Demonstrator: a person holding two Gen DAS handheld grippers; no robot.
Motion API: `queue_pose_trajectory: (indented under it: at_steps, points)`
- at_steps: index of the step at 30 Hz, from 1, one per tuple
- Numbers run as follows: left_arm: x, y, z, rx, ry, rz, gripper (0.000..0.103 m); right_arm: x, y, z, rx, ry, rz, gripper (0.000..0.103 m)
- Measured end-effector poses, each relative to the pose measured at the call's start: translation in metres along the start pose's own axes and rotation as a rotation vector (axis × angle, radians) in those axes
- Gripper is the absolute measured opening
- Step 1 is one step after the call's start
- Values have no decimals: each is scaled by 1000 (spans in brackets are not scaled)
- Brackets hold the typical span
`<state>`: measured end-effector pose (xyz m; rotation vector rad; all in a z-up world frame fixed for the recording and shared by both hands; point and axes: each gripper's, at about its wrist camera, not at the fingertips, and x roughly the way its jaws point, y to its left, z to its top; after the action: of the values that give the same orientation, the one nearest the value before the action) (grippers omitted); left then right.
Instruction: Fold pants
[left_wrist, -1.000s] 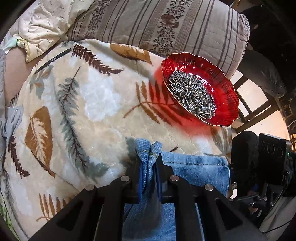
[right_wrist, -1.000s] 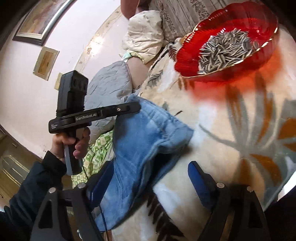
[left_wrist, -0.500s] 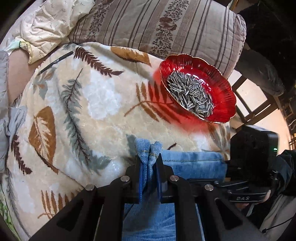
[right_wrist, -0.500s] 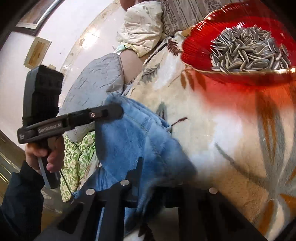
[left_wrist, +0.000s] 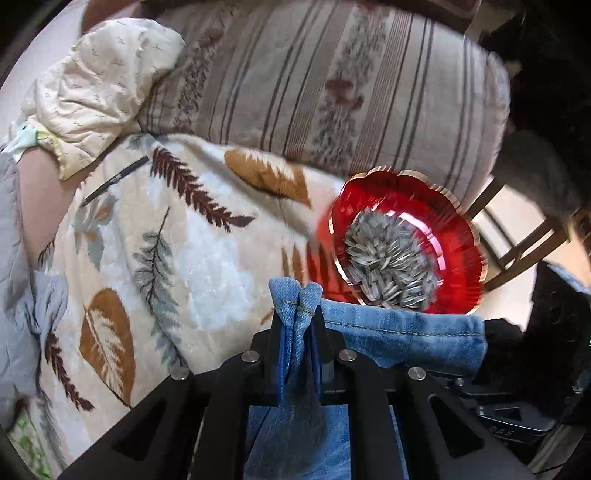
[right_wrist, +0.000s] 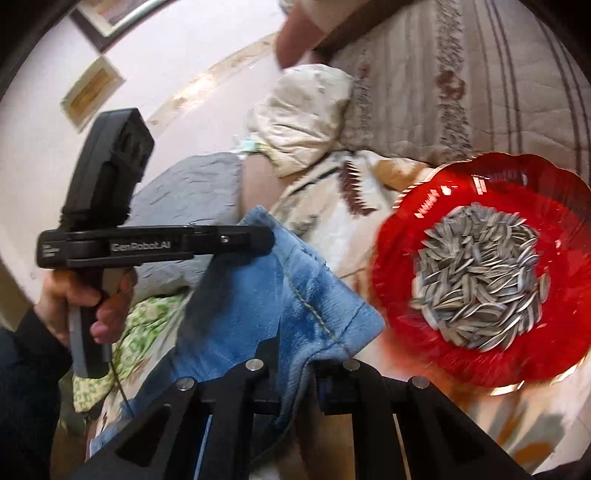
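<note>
The blue denim pants (left_wrist: 402, 332) hang over the front edge of a leaf-print blanket (left_wrist: 184, 258). My left gripper (left_wrist: 297, 321) is shut on a bunched corner of the hem, which sticks up between its fingers. In the right wrist view the pants (right_wrist: 266, 302) stretch from the left gripper (right_wrist: 264, 238), held by a hand (right_wrist: 74, 295), down to my right gripper (right_wrist: 297, 354). The right jaws are closing, with a fold of the same hem pinched between them.
A red glass dish (left_wrist: 461, 236) of sunflower seeds (right_wrist: 476, 273) sits on the blanket just beyond the hem. A striped pillow (left_wrist: 332, 92) and a cream quilted cloth (left_wrist: 99, 85) lie behind. A black pen (left_wrist: 114, 181) rests at far left. A wooden chair (left_wrist: 517, 236) stands right.
The right jaws went from wide open around the hem to pinched on it. Both grippers have risen with the denim, and the red dish now looms closer in both views.
</note>
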<state>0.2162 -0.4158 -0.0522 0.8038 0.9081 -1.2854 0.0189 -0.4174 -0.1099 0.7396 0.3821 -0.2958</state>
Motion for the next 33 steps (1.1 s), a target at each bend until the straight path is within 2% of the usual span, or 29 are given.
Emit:
queue_pose_trajectory:
  at_steps: [3, 8, 11, 17, 21, 24, 28, 33]
  points:
    - [5, 0, -4, -13, 14, -1, 12, 5, -4, 1, 5, 25, -7, 11]
    - [-26, 13, -20, -116, -36, -39, 12, 0, 9, -2, -97, -4, -27, 11]
    - [-46, 19, -32, -175, -75, -66, 12, -14, 31, -9, -234, -65, -54, 11]
    - [-87, 25, -72, -226, -181, -100, 12, -33, 80, -31, -505, -188, -94, 11]
    - [-104, 37, -112, -279, -203, -100, 13, -37, 111, -54, -666, -232, -105, 11]
    - [-109, 51, -151, -345, -211, -101, 14, -35, 135, -78, -778, -239, -78, 11]
    - [-96, 70, -212, -454, -160, -66, 15, -23, 165, -113, -899, -155, 1, 11]
    - [-67, 84, -269, -579, -42, 8, 22, 17, 190, -164, -1041, 78, 52, 13]
